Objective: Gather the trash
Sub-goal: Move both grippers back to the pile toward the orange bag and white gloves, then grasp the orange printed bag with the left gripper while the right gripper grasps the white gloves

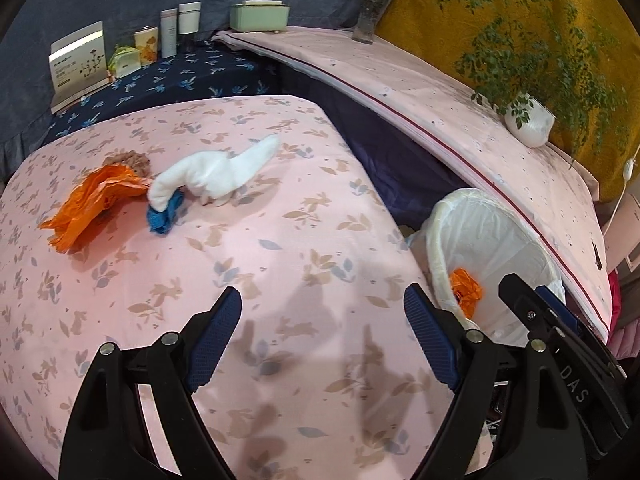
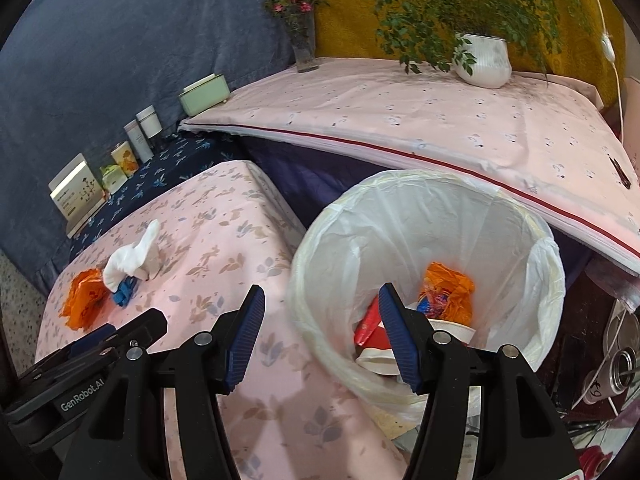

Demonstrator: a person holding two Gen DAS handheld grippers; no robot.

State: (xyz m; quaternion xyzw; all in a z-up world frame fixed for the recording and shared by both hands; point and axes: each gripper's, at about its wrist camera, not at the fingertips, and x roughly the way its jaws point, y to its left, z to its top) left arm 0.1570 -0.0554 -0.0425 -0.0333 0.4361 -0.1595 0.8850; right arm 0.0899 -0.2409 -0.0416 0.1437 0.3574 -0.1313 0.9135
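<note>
In the left wrist view, the left gripper [image 1: 322,334] hangs over a pink tablecloth [image 1: 280,240] printed with leaves and rabbits, its blue-padded jaws spread wide with nothing between them. In the left middle of that frame lies the trash still on the table: a crumpled orange plastic bag [image 1: 90,206], a white crumpled cloth or tissue [image 1: 212,174] touching it on the right, a small blue wad [image 1: 165,213] tucked under the white piece's lower end, and a brownish round item [image 1: 130,159] just behind the bag, too unclear to name. At the right edge of the table, lower right of the frame, stands a bin lined with a white bag [image 1: 488,240], an orange scrap [image 1: 465,289] inside it. In the right wrist view, the right gripper [image 2: 322,332] sits at the bottom centre, jaws apart and empty, one finger over the tablecloth and the other over the bin's rim [image 2: 320,248]. Inside the bin lie orange plastic [image 2: 448,284], a red wrapper [image 2: 370,326] and white paper [image 2: 374,358]. A potted plant [image 2: 484,60] and a flower vase [image 2: 304,48] stand on the far pink surface at the top.
</note>
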